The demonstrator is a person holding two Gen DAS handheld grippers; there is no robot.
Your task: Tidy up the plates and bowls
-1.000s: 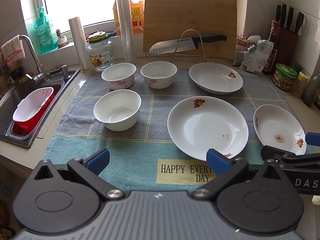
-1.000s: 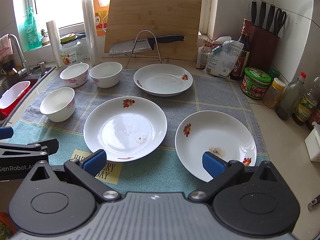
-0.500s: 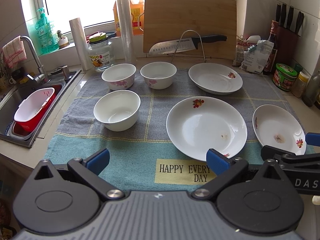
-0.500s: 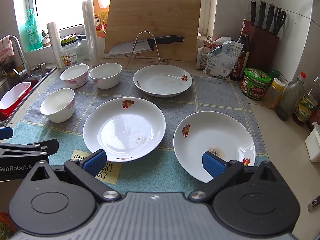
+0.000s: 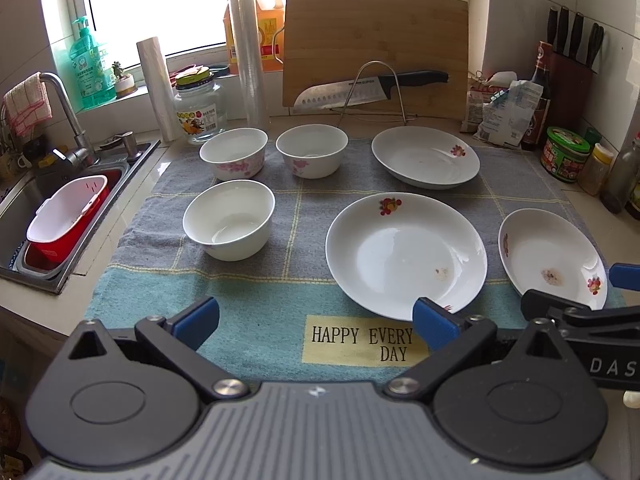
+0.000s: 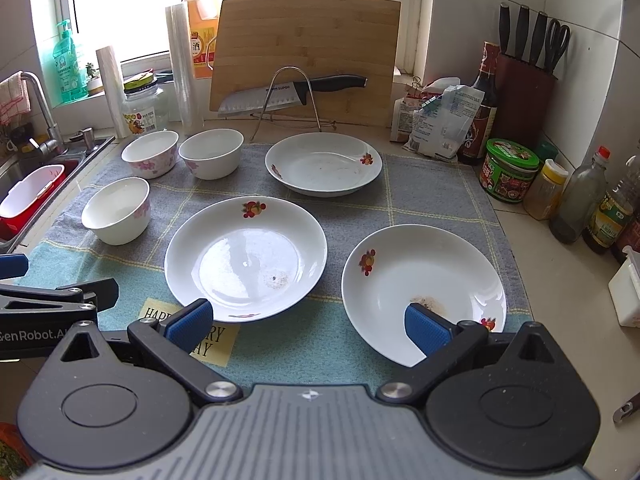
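Observation:
Three white bowls and three white flowered plates lie apart on a grey-blue towel [image 5: 260,304]. The near bowl [image 5: 229,219] is front left, with two bowls [image 5: 234,153] [image 5: 312,155] behind it. The large plate [image 5: 404,254] is in the middle, a far plate [image 5: 425,157] behind it, and a right plate [image 5: 552,254] [image 6: 420,284] with a brown stain. My left gripper [image 5: 316,320] is open and empty over the towel's near edge. My right gripper [image 6: 308,322] is open and empty, its right fingertip over the right plate's near rim.
A sink [image 5: 60,208] with a red and white basket lies left. A cutting board [image 5: 374,48], a knife on a wire stand [image 5: 372,90], jars and rolls stand at the back. Bottles, a green tin [image 6: 508,170] and a knife block [image 6: 524,92] crowd the right counter.
Both views drift very slightly; the dishes sit a touch lower and to the left in frame. Both grippers stay open and nothing on the towel has moved.

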